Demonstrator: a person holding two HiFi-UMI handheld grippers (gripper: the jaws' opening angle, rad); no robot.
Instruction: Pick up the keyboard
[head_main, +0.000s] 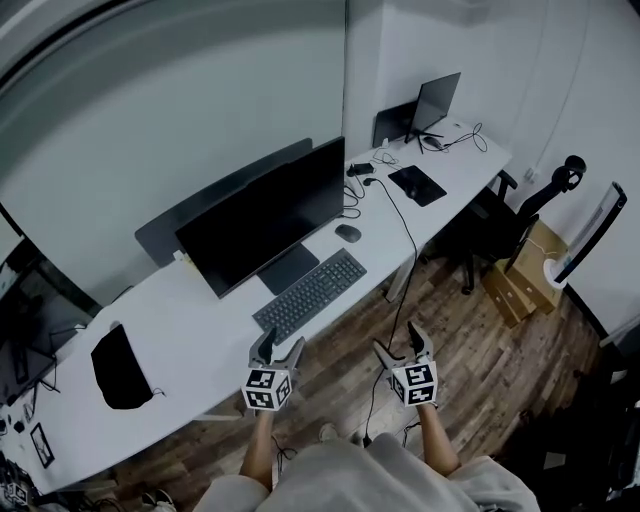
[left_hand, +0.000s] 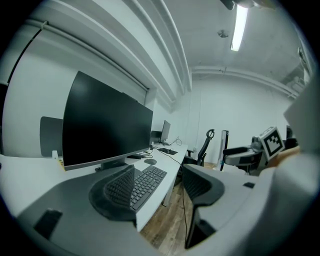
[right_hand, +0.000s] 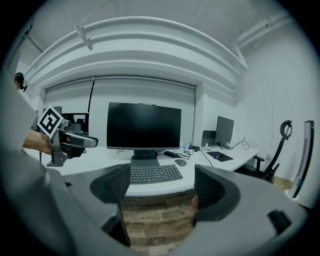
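A dark grey keyboard lies on the long white desk in front of a black monitor. The keyboard also shows in the left gripper view and the right gripper view. My left gripper hangs open just off the desk's front edge, short of the keyboard's near end. My right gripper is open too, over the wooden floor, further from the desk. Neither holds anything. In the left gripper view the gripper points along the desk; the right gripper faces the desk head on.
A mouse sits beyond the keyboard's far end. A black pouch lies at the desk's left. Further along are a black mat, cables and a second screen. An office chair and cardboard boxes stand on the floor at right.
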